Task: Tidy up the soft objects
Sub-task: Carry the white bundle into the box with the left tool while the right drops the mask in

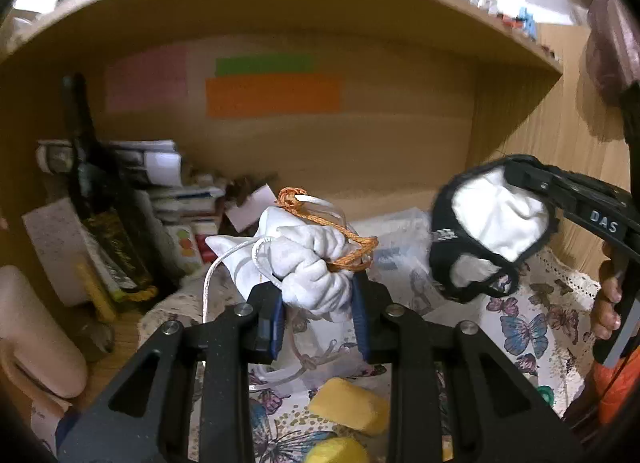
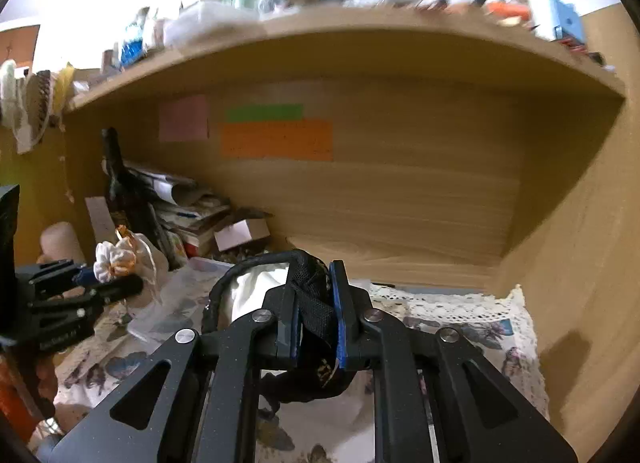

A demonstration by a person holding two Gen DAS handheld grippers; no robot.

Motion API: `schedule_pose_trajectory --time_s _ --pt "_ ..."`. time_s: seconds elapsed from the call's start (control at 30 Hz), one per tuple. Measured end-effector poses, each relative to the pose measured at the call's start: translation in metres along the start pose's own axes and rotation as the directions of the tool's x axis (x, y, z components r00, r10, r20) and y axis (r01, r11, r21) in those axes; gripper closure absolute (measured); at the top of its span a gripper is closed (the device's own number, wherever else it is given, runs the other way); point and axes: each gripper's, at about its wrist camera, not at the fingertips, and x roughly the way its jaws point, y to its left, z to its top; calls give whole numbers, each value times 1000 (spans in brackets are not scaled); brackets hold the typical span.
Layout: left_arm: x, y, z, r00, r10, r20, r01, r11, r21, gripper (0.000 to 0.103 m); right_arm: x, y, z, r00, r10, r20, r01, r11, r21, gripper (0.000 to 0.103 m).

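My left gripper [image 1: 318,303] pinches a bunched white pouch [image 1: 308,263] with an orange cord [image 1: 340,239]. At two o'clock, my right gripper [image 2: 316,327] clamps a black-edged, white-lined mask [image 1: 492,231].

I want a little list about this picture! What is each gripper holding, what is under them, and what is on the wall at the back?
left gripper: shut on a white cloth pouch with an orange cord, held up off the cloth
right gripper: shut on a black-edged mask with white lining, also lifted
underneath: butterfly-print tablecloth with lace edge
lying on the cloth: two yellow sponge pieces
back wall: orange paper strip, green strip, pink sheet
left side: pile of papers and boxes
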Motion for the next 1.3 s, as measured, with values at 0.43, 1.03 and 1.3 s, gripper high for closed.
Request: schedule_pose_trajectory --time_s 0.43,1.03,1.3 --pt "66 -10 -18 981 -49 -187 55 998 24 74 72 24 -22 977 -3 -211 -14 997 -79 91" --pt "37 -17 -13 989 -50 -141 57 997 45 13 64 18 -35 960 -11 -281 -24 993 -119 24" --pt "-10 -14 -6 1000 2 -24 0 998 56 0 8 20 -26 984 37 -175 -54 994 -94 20"
